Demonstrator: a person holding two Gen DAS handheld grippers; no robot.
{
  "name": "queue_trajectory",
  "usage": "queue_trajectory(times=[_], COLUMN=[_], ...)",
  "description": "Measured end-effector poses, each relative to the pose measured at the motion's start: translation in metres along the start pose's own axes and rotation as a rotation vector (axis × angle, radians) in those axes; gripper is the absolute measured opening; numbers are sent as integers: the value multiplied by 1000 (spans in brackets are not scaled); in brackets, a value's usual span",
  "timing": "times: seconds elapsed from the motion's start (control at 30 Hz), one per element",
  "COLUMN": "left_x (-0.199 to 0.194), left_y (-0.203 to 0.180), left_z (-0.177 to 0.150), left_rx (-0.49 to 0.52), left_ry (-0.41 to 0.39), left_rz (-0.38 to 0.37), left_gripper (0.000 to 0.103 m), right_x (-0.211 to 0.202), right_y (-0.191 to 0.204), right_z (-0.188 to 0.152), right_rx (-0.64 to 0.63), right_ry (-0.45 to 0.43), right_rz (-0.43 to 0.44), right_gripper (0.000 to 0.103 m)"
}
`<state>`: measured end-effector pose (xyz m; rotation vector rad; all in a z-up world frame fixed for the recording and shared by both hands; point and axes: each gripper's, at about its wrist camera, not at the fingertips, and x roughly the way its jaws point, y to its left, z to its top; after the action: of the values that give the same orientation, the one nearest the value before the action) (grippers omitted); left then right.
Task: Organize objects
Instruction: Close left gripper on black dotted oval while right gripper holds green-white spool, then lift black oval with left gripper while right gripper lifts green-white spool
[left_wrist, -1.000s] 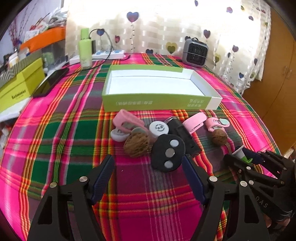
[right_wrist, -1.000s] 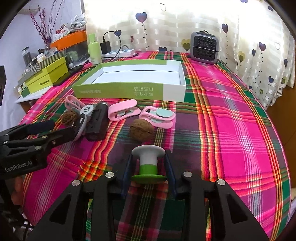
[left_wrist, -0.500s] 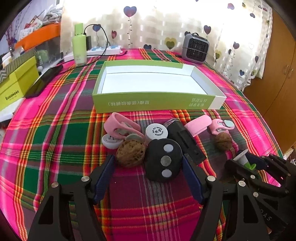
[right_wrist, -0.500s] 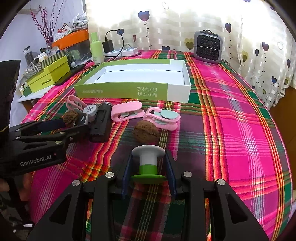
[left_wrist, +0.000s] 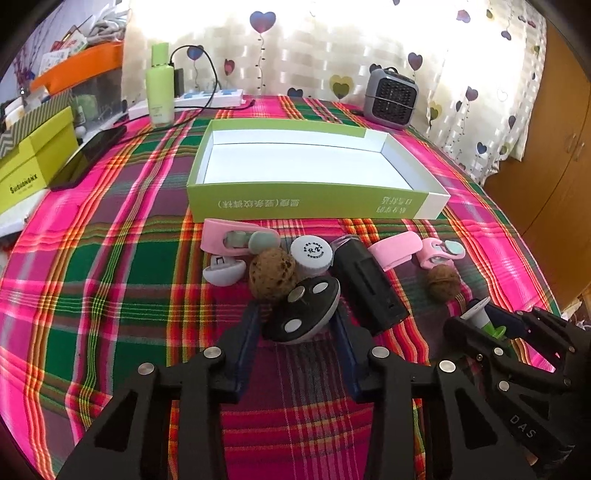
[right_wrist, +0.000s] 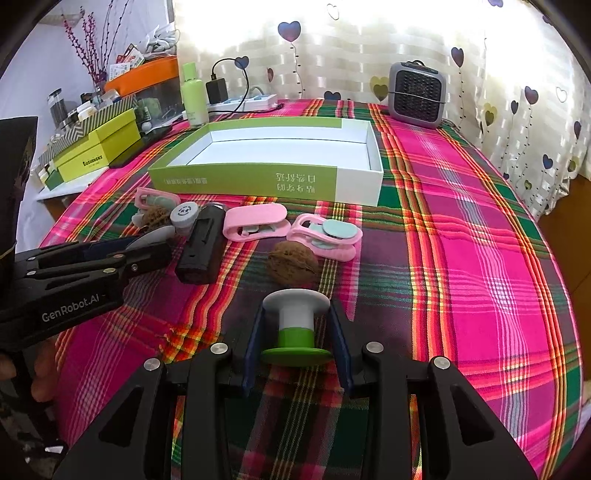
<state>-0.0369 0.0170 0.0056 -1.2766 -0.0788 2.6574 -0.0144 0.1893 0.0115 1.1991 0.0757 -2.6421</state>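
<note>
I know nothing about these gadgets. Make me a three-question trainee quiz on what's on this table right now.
1. True or false: the green box already holds some of the items.
2. The left tool has closed on which item? A) a walnut B) the black disc with three silver dots C) the white cap
3. Fill in: the right tool grips a white and green ____.

Key
1. False: its white floor is bare.
2. B: the black disc, tilted between the fingers, with the big walnut just behind it.
3. Spool: the spool has a white top and a green base.
</note>
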Motion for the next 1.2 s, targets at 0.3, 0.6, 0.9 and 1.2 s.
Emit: queue_trajectory(times=[0.3, 0.6, 0.9, 1.2], left_x=[-5, -18, -18, -13], left_y=[3, -2, 0, -7], left_z=[-4, -4, -5, -15], left_rx=[-12, 19, 13, 37], left_ry=[-3, -38, -33, -16], left_rz=[-15, -9, -18, -18], left_gripper=[35, 35, 35, 35], right_x=[0, -8, -11, -7], right_y=[1, 9, 13, 15], right_z=[1, 8, 12, 5], right_rx=[-3, -23, -28, -37], right_ry=[-3, -27, -42, -21], right_rz=[1, 22, 26, 33], right_gripper=[35, 35, 35, 35])
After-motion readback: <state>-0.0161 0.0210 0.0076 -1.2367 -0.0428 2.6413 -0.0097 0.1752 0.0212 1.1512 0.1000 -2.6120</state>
